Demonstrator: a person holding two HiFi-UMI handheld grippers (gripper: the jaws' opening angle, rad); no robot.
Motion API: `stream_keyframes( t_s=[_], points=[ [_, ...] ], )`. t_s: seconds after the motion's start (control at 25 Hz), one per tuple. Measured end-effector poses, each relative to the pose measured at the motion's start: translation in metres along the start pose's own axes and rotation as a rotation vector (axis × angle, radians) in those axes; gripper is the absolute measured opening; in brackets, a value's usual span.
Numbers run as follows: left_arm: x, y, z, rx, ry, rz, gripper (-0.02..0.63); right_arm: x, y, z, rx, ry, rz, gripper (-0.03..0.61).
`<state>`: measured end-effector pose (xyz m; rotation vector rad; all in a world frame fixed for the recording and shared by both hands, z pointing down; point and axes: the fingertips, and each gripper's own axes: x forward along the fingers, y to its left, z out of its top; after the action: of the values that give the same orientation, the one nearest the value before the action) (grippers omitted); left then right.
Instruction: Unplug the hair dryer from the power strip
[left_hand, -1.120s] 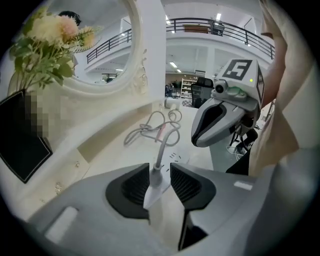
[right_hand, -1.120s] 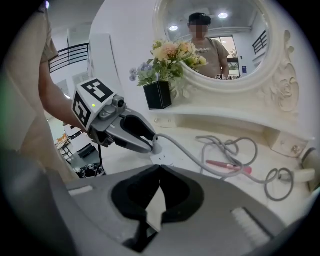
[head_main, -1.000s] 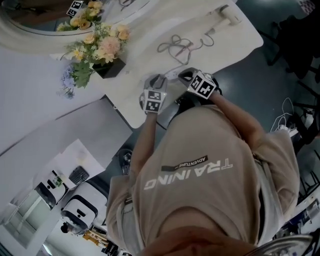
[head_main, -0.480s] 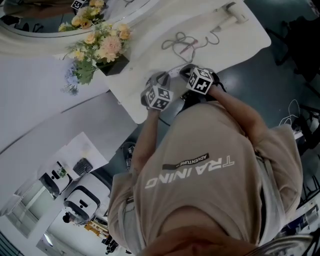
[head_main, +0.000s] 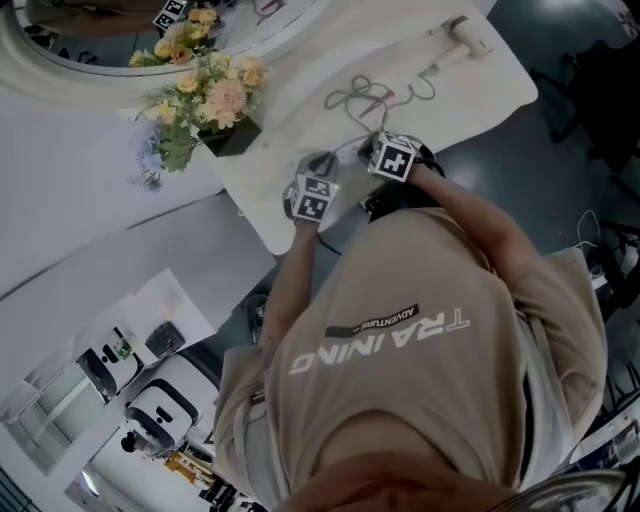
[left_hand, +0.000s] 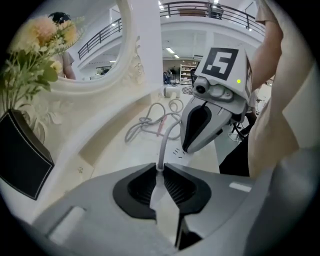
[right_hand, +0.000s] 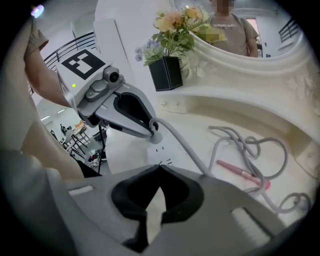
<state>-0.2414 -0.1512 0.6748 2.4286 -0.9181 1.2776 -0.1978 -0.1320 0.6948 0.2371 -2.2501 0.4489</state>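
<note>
— Where is the hair dryer?
— The hair dryer lies at the far right corner of the white tabletop, well apart from both grippers. Its grey cord loops in a loose tangle mid-table, then runs toward the front edge.

— And the power strip?
— The white power strip lies flat by the front edge, toward the left corner. Its socket slots show between the two gripper tips.

— What is the left gripper doing?
— The left gripper is clenched on the cord at its plug end, and the cord comes straight out from between the closed tips. The right gripper view shows a pale round plug at those tips, right over the strip. Whether the prongs are clear of the socket, I cannot tell.

— The other one?
— The right gripper has its jaws pressed together with nothing between them, tip down at the strip just beside the plug.

— Anything else up there?
— A bouquet in a black square vase stands near the back edge toward the left. A pink stick-shaped item lies among the cord's loops.
</note>
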Motion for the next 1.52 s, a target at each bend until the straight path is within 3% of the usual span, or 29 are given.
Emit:
stream_keyframes(
  t_s=[0.36,0.8,1.12,1.4,1.52],
  points=[
    [-0.001,-0.002,0.001,-0.003,-0.008,0.024,0.051,-0.003,0.001,-0.002,-0.029,-0.008,0.003,0.003],
    [-0.028,0.014,0.037,-0.153,-0.139,0.029,0.051,-0.006,0.004,0.001,-0.042,-0.047,0.006,0.003],
    [-0.049,0.016,0.058,-0.193,-0.218,0.041,0.052,-0.065,0.007,0.019,0.013,-0.305,-0.004,0.003],
    [-0.055,0.011,0.044,-0.209,-0.202,0.028,0.052,-0.177,0.013,0.087,0.047,-0.665,-0.022,0.003],
    [-0.056,0.004,0.047,-0.198,-0.205,0.023,0.052,-0.211,0.011,0.107,0.033,-0.749,-0.046,0.003]
  ],
)
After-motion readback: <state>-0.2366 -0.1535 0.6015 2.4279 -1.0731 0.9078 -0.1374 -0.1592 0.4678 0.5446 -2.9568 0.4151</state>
